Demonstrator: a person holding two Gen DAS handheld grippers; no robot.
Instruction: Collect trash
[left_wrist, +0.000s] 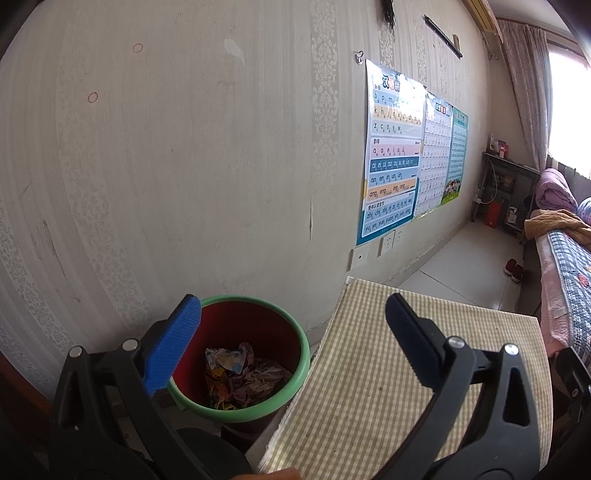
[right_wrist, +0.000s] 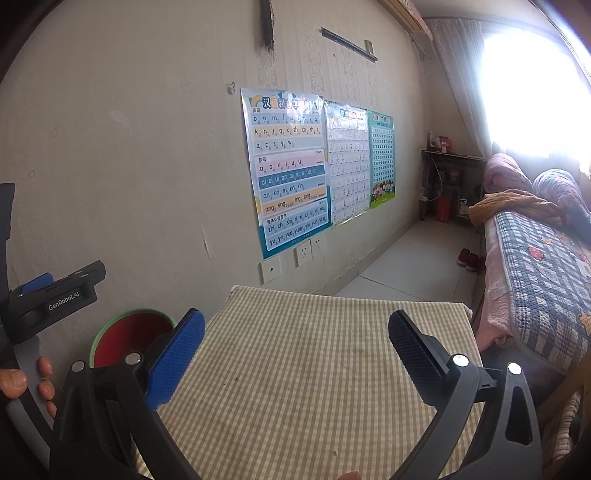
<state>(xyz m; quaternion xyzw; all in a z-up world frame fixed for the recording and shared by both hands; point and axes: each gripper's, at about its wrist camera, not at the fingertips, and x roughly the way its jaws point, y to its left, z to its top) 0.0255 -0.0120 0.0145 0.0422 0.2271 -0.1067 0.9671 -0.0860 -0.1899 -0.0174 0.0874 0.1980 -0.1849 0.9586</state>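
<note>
A red bin with a green rim stands on the floor by the wall, left of a table with a checked cloth. Crumpled wrappers and paper lie inside it. My left gripper hangs open above the bin's right rim and the table's left edge, with nothing between its fingers. In the right wrist view my right gripper is open and empty over the checked tabletop. The bin shows at lower left, and the left gripper is held by a hand at the far left.
A wallpapered wall with posters and sockets runs behind the bin and table. A bed with a patchwork quilt lies to the right. Tiled floor, red shoes and a small shelf lie beyond.
</note>
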